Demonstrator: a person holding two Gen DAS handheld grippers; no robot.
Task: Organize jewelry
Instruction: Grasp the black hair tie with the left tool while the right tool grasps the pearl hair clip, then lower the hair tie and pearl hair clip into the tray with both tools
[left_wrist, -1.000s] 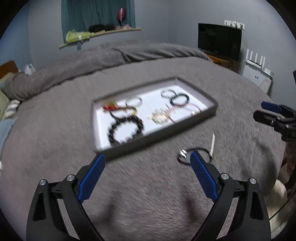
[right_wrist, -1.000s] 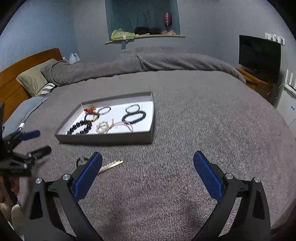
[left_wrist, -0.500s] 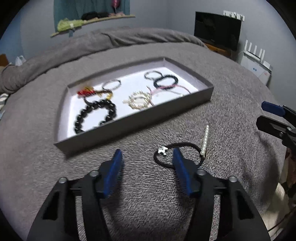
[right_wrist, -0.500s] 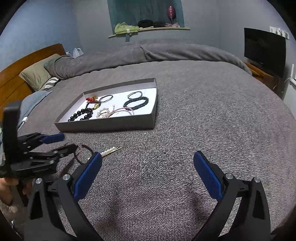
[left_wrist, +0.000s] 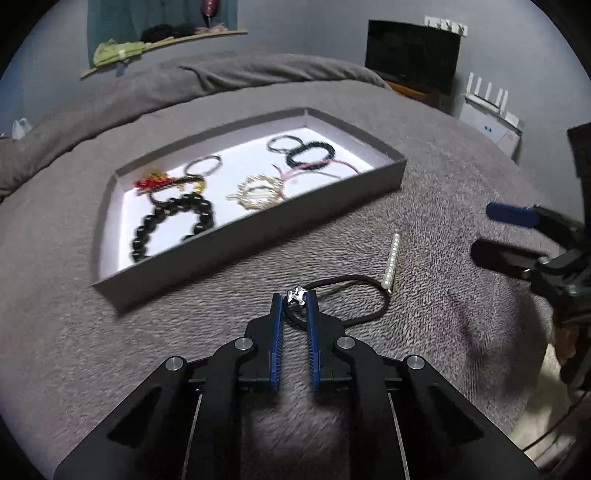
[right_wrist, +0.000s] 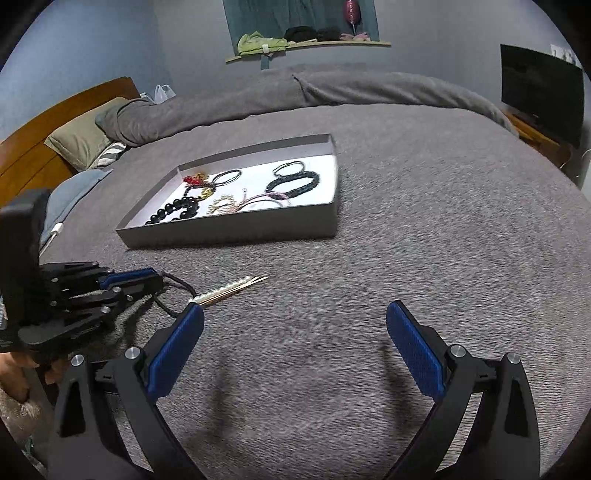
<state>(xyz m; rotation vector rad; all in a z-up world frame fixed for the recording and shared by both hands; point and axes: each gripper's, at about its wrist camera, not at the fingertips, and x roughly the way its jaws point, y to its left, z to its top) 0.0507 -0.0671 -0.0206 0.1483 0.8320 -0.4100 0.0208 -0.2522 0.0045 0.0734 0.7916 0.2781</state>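
Though spread wide a second ago, now closes the left gripper's (left_wrist: 294, 299) jaws on the black cord band (left_wrist: 384, 306) right behind its silver charm (left_wrist: 296, 295), out on the bed (left_wrist: 424, 206) just short of the tray's (left_wrist: 258, 236) near wall, beside the pearl hair clip (left_wrist: 392, 258). Suggests a pickup under way, with a lift into the tray judged next; leaves the right gripper's (right_wrist: 295, 312) jaws wide apart, holding nothing. Finds no brand, label or legible writing anywhere.
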